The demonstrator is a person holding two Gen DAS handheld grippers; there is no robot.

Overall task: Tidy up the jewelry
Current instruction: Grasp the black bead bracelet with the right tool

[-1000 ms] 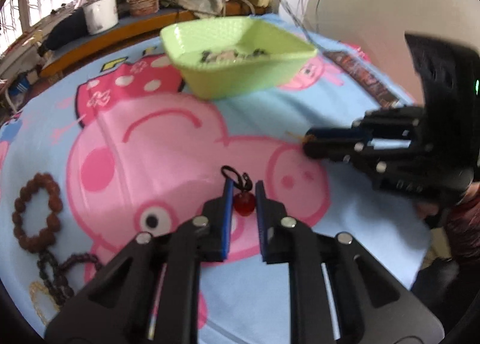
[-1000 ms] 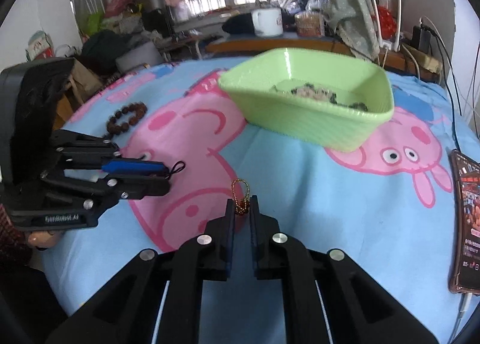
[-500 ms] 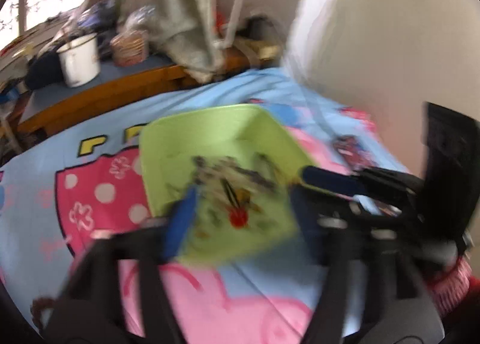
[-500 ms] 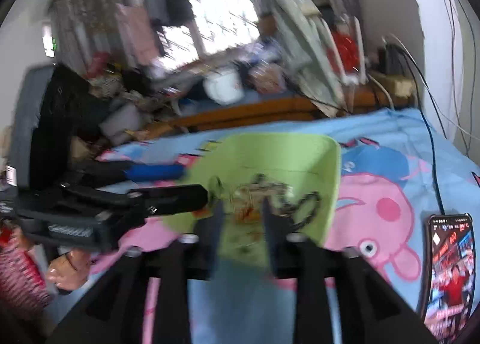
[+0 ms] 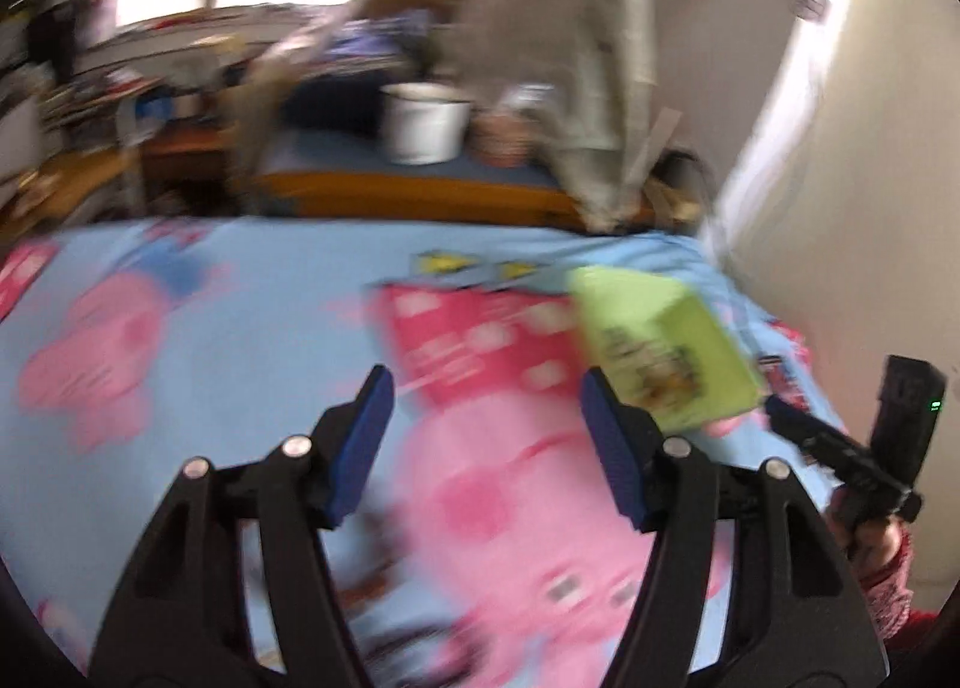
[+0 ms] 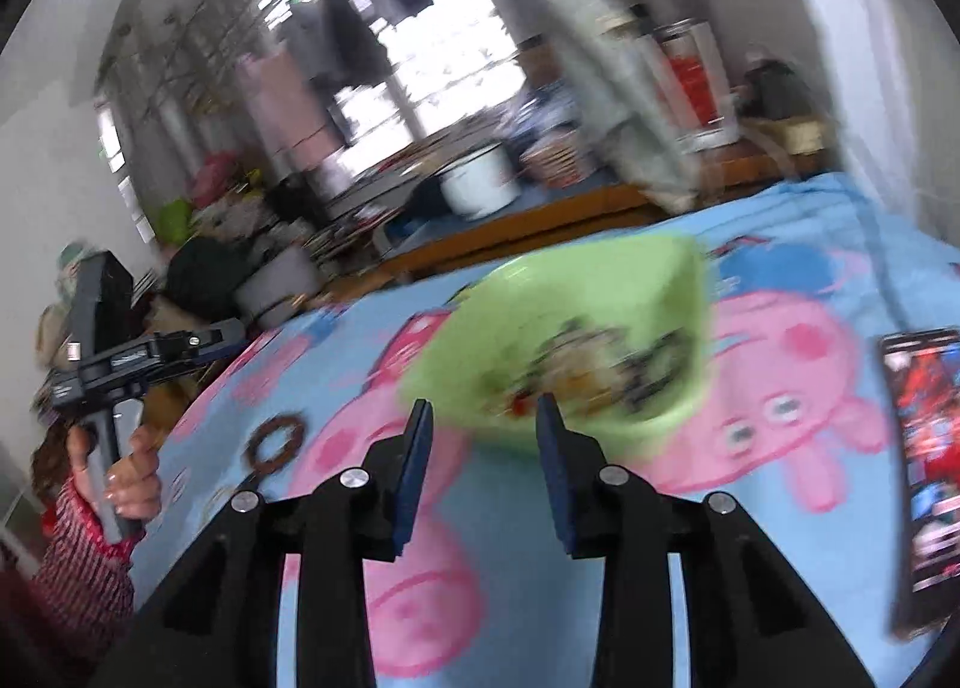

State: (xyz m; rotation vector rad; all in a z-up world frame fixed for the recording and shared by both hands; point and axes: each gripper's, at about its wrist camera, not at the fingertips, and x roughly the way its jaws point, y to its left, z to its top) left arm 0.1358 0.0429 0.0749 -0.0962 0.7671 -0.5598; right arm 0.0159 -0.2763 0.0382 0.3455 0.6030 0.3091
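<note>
The green plastic bin [image 5: 660,316] sits on the cartoon-pig blanket [image 5: 210,328], and the heap of jewelry [image 5: 654,364] lies inside it as a blurred tangle of dark and gold pieces.

The left gripper [image 5: 486,382] is off to the left of the bin. Its jaws have just swung wide apart and then eased in slightly, and they stand well open with nothing between them, only the red and pink print of the blanket behind the gap. In the left wrist view the bin's near corner shows just past the tip of the right-hand finger, outside the gap.

The right gripper [image 6: 485,406] faces the bin head on. Its jaws have just been parting and now stand visibly apart, empty. The bin's near wall fills the gap between the fingers and spreads further to the right. A small red piece [image 6: 519,403] shows among the jewelry close to the near wall, just beyond the fingertips; motion blur hides whether the tips touch the bin.

A brown bead bracelet [image 6: 276,442] lies on the blanket left of the bin, and a phone [image 6: 924,448] lies well to the bin's right. A white pot [image 5: 423,123] stands on the ledge behind the bin. A hand [image 6: 129,484] in a red striped sleeve [image 6: 78,556] grips the left gripper's handle, far left of the bin.
</note>
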